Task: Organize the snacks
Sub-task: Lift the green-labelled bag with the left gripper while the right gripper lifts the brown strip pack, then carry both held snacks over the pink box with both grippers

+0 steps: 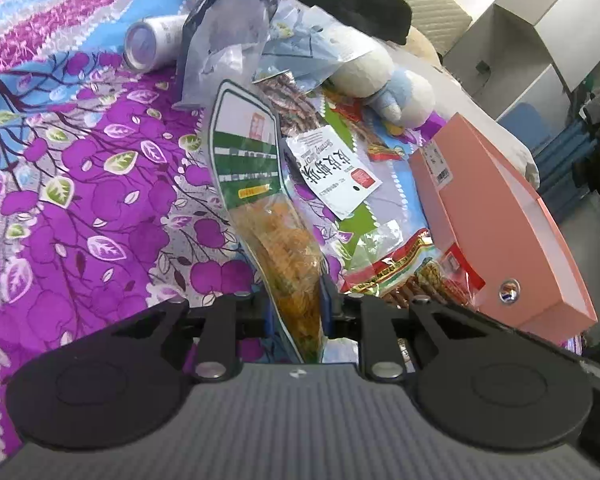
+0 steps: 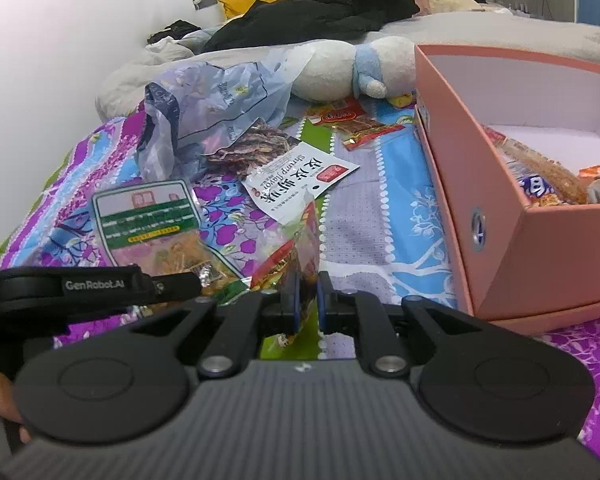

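Observation:
My left gripper [image 1: 298, 312] is shut on a green-and-white snack bag [image 1: 260, 184] with orange snacks inside, held edge-on above the bedspread; it also shows in the right wrist view [image 2: 156, 220]. My right gripper [image 2: 308, 304] is shut on a red-and-clear snack bag [image 2: 296, 248], which also shows in the left wrist view [image 1: 400, 264]. A white shrimp-flavour packet [image 2: 296, 180] lies just beyond it, also in the left wrist view [image 1: 332, 168]. The open pink box [image 2: 500, 184] stands at the right with several snacks inside; it also shows in the left wrist view [image 1: 512, 216].
A crumpled clear plastic bag [image 2: 204, 108], a brown snack pack [image 2: 252, 144], small red packets [image 2: 360, 124] and a white-and-blue plush toy [image 2: 348, 68] lie on the patterned bedspread [image 1: 80, 184]. A white can [image 1: 152, 40] lies on its side. Black clothes [image 2: 320, 8] lie behind.

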`<move>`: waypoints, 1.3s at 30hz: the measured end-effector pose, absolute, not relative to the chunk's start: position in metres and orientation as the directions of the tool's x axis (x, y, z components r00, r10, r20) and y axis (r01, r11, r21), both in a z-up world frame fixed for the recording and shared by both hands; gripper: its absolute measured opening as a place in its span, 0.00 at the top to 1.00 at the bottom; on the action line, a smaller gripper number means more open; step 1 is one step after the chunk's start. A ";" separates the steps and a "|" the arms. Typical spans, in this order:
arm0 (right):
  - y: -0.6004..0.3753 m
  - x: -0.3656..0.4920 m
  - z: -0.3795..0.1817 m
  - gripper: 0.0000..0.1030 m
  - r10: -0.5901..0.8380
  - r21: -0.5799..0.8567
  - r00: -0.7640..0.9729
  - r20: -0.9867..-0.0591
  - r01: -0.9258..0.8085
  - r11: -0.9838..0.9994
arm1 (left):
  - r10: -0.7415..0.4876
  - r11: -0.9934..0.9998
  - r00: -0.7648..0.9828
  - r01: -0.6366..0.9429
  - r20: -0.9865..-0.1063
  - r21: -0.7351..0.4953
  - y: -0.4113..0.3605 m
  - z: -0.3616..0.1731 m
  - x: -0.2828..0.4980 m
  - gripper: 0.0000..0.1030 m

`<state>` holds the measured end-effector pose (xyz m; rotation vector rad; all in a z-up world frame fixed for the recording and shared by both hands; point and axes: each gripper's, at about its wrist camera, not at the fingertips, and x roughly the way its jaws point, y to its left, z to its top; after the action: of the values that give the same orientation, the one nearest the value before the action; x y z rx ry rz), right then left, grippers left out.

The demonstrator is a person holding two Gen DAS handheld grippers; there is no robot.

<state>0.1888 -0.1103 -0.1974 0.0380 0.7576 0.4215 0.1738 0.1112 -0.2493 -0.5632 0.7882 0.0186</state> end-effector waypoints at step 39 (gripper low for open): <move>-0.146 0.185 -0.072 0.89 0.329 0.043 0.831 -0.448 -0.348 0.936 | -0.206 0.929 0.824 -0.005 -0.527 -0.371 0.063 -0.094 0.186 0.81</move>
<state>0.1847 -0.1464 -0.0717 -0.0409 0.4680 0.3593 0.1862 0.0632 -0.0937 -0.3695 0.5952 -0.1098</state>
